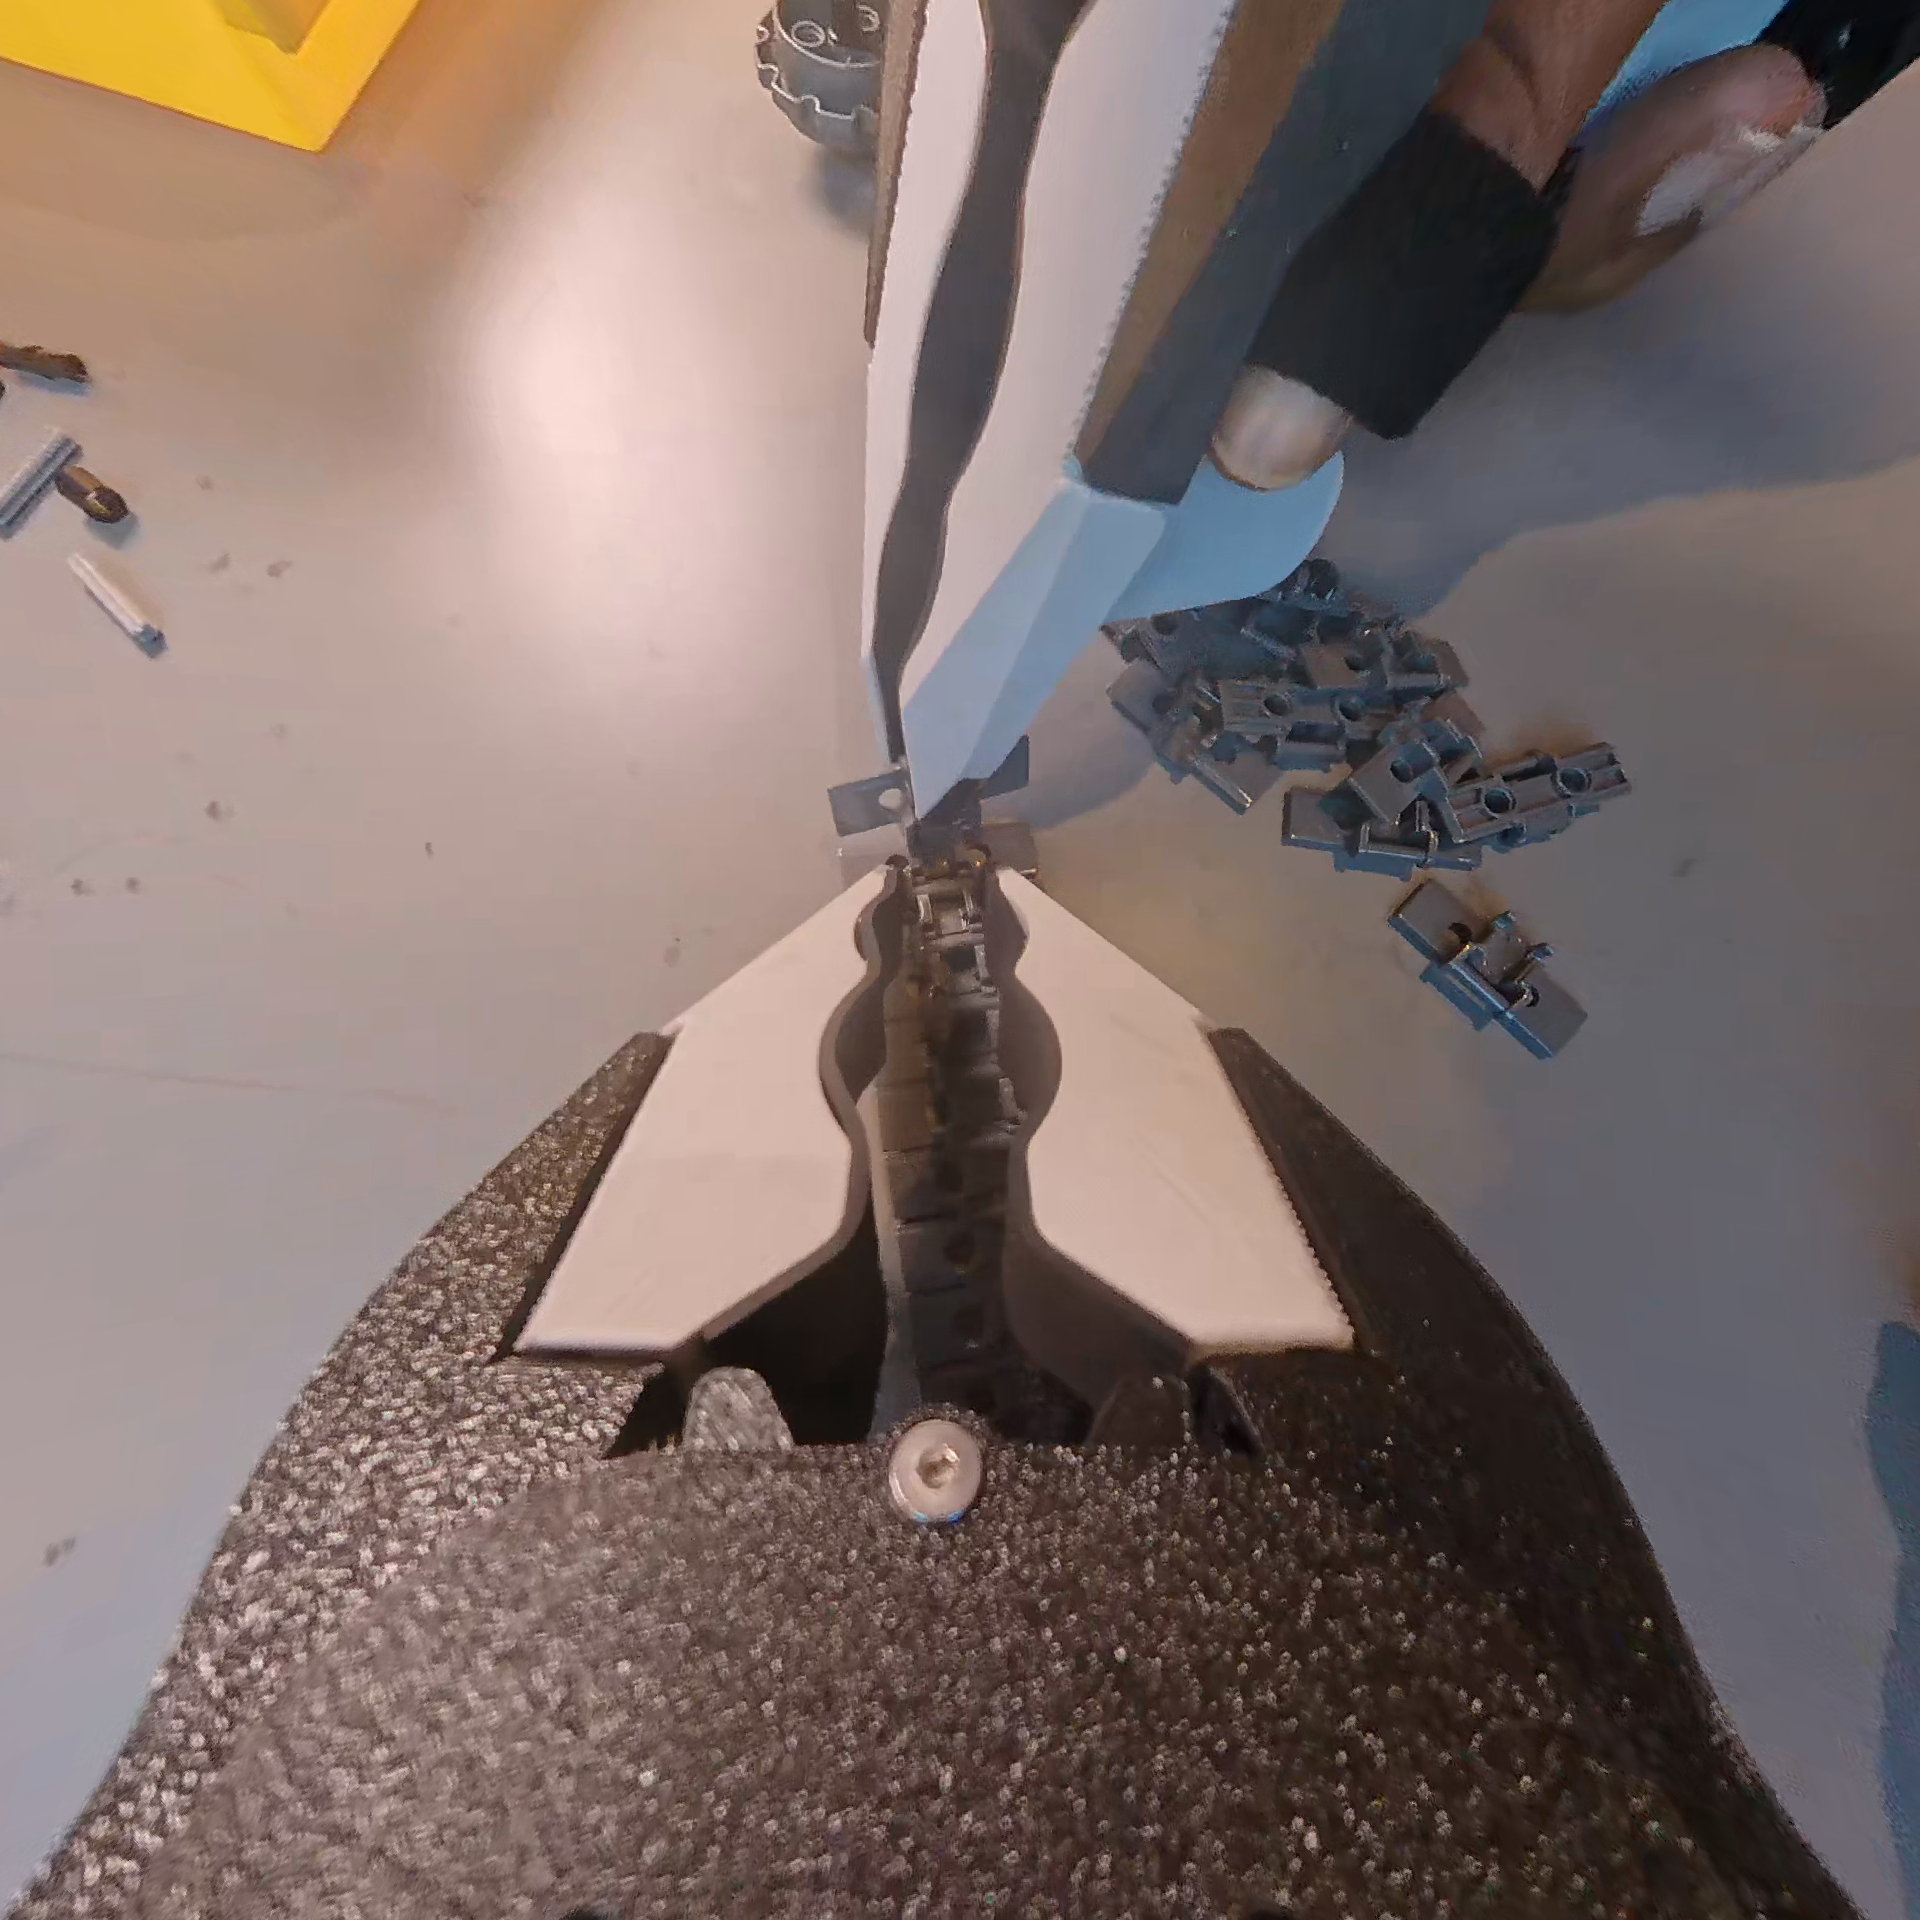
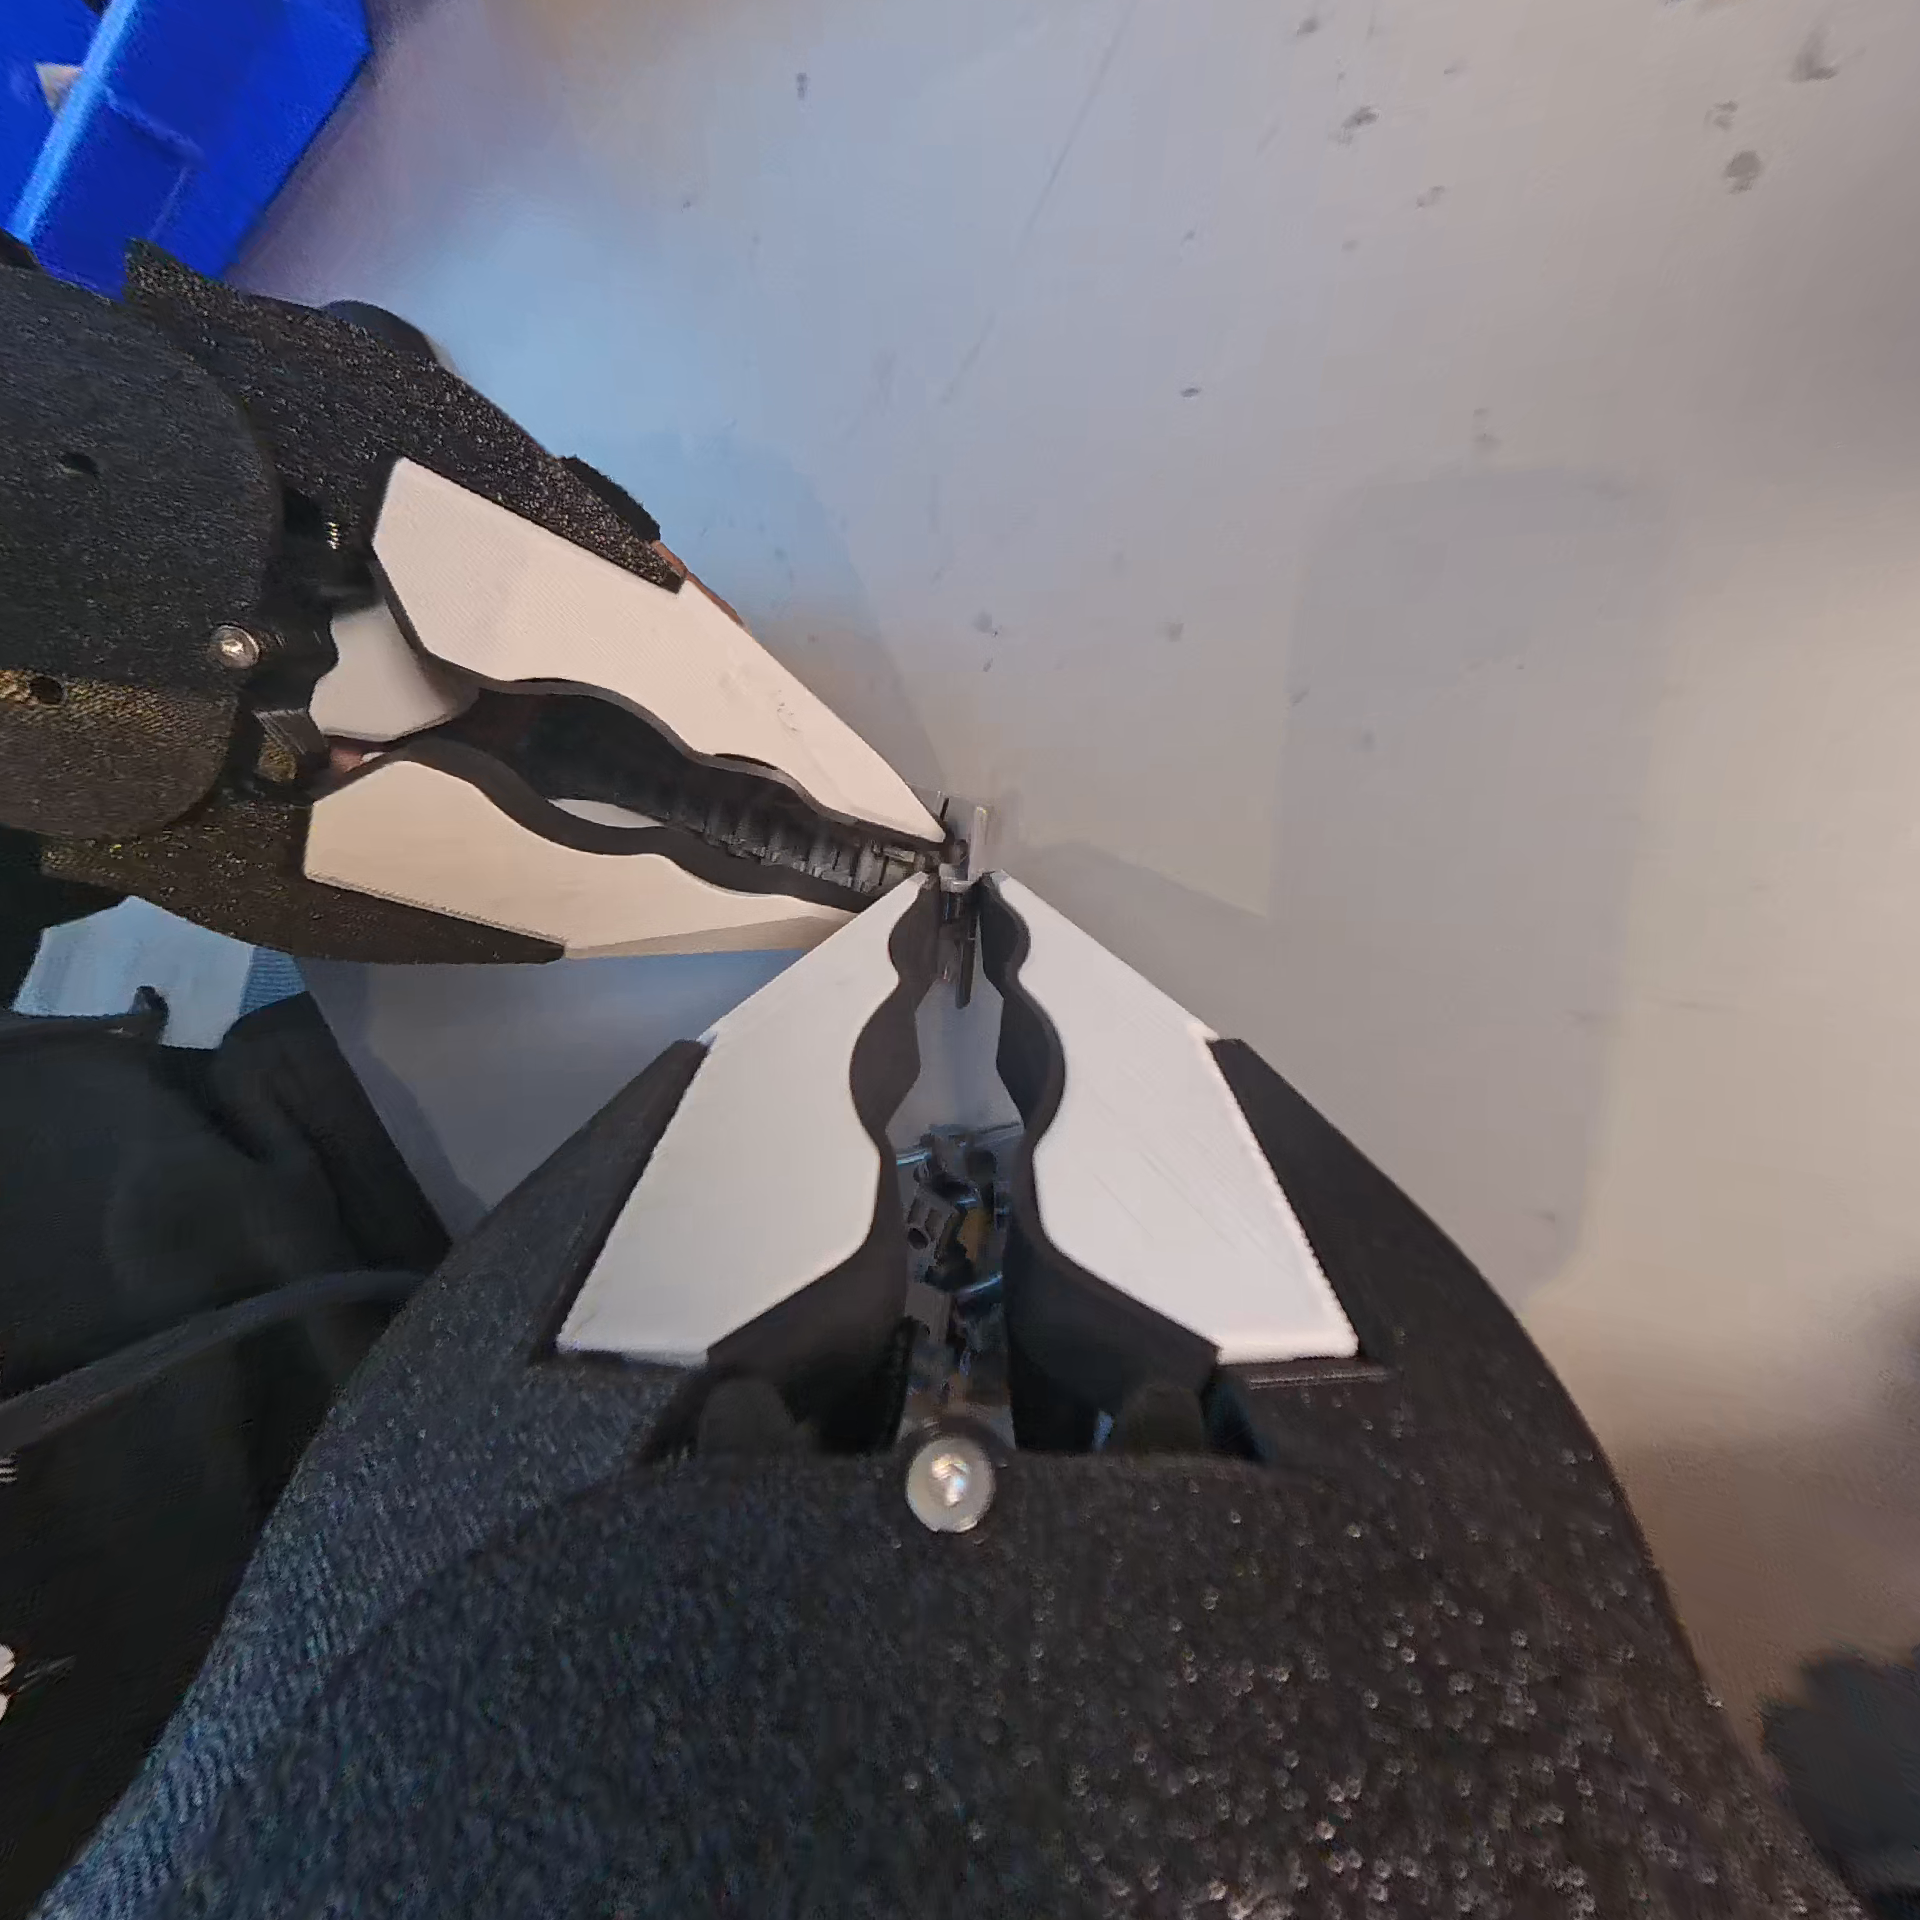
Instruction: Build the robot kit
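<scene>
The left hand-held gripper (image 1: 940,868) is clamped on a dark grey linked track chain (image 1: 951,1049) running back between its fingers. The right hand-held gripper (image 1: 914,805) pinches what seems a single grey link (image 1: 868,805) at the chain's end. Loose links (image 1: 1351,717) lie heaped nearby on the scuffed grey counter (image 1: 468,727); a yellow bin (image 1: 208,62) sits beyond.

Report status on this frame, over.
Left gripper shut on dark linked plastic chain. Right gripper shut on small grey link at chain's end. Loose grey links pile alongside.

A scuffed grey tabletop (image 1: 436,852) under soft glare, spotted with dark marks.
</scene>
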A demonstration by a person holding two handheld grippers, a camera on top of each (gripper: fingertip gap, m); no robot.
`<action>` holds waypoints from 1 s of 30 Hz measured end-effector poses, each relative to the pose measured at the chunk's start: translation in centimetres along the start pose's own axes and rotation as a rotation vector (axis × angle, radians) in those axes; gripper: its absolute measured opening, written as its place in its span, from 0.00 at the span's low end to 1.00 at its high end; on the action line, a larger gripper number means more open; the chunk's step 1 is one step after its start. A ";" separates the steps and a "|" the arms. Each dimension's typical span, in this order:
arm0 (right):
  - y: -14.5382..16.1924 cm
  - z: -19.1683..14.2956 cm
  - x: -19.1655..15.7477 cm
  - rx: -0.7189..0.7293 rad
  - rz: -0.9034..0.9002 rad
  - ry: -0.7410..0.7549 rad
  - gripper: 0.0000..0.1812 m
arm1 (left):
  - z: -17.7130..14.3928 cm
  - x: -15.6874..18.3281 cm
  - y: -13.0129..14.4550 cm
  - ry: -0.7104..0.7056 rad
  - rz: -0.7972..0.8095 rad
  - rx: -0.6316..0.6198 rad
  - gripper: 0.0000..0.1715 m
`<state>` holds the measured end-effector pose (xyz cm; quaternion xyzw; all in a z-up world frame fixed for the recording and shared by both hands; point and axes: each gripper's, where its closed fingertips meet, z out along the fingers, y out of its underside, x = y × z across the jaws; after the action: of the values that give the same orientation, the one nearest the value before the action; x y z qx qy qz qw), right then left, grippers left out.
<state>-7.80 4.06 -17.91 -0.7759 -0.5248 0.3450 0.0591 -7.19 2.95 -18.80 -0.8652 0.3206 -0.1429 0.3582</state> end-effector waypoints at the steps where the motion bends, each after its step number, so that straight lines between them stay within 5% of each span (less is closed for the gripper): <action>1: -0.1 0.0 0.1 0.002 0.003 0.010 0.03 | 0.1 -0.1 -0.1 -0.009 -0.001 0.000 0.07; 17: -0.2 0.1 1.1 0.065 -0.127 0.278 0.04 | 0.4 -0.5 -0.4 -0.086 -0.004 0.019 0.07; 30: 0.1 0.2 1.4 -0.036 -0.288 0.393 0.04 | 0.5 -0.6 -0.3 -0.103 0.017 0.023 0.07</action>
<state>-7.61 5.14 -18.74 -0.7461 -0.6146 0.1658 0.1950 -7.26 3.74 -18.90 -0.8643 0.3077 -0.0990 0.3853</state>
